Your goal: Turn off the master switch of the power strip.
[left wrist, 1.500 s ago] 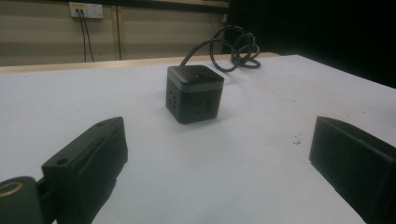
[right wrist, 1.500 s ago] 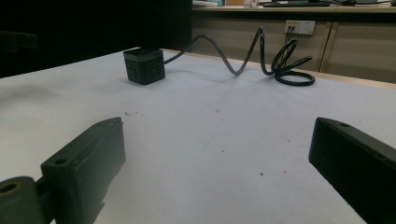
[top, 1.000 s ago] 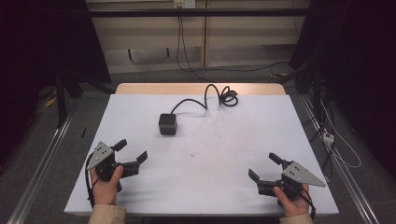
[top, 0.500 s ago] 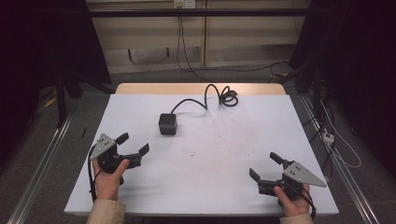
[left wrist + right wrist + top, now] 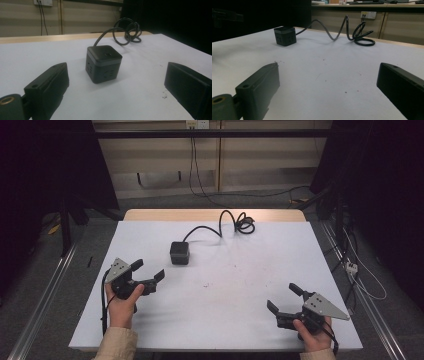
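White table (image 5: 240, 290) in a dim room; nothing gripped yet. Left gripper (image 5: 149, 271), jaws spread, points at the black cube (image 5: 179, 253) near mid-table, cord (image 5: 227, 222) coiled behind. Right gripper (image 5: 282, 297), also spread, sits well apart. Reach and grasp remain

White table (image 5: 235, 310) — black cube socket (image 5: 179, 253), coiled cable (image 5: 235, 222) on it.

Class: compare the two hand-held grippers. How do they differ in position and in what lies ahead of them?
The left hand-held gripper is near the cube-shaped power block, which sits between its jaws in the left gripper view. The right hand-held gripper sits by the near edge, the block far ahead. Both are open and hold nothing.
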Demonstrator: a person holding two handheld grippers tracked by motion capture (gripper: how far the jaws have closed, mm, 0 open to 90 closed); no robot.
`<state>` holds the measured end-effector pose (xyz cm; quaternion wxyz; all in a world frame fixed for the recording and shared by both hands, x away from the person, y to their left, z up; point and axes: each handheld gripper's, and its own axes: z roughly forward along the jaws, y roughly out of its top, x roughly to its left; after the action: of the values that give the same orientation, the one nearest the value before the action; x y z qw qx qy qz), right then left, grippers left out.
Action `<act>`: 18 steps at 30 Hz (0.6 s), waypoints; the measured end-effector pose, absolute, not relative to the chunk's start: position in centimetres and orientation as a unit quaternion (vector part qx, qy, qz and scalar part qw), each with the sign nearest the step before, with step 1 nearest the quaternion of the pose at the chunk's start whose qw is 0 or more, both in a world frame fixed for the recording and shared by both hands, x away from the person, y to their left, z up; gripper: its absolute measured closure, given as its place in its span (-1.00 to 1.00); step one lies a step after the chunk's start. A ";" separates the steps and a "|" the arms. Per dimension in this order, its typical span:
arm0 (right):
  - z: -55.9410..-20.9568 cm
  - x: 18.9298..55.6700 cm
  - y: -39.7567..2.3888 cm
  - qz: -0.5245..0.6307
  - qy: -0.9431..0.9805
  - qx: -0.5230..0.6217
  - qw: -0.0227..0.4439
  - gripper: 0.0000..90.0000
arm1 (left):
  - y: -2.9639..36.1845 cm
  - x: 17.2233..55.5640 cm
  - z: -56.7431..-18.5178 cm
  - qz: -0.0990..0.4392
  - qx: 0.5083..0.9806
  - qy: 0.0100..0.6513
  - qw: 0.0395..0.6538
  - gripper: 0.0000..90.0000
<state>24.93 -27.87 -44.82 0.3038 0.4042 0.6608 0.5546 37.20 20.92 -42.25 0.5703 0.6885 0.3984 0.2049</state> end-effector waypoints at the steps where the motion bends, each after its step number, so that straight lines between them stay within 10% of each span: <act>1: -44.8 24.9 -27.9 0.555 0.661 0.404 0.303 -0.91 | 20.8 37.3 -42.3 0.204 0.688 0.399 0.571 -0.88; 18: -44.8 24.9 -27.8 0.555 0.661 0.405 0.303 -0.91 | 19.3 39.3 -41.5 0.194 0.690 0.398 0.572 -0.87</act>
<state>24.90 -27.83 -44.83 0.3028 0.4049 0.6605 0.5551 39.27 19.27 -41.49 0.5721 0.6904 0.3979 0.1939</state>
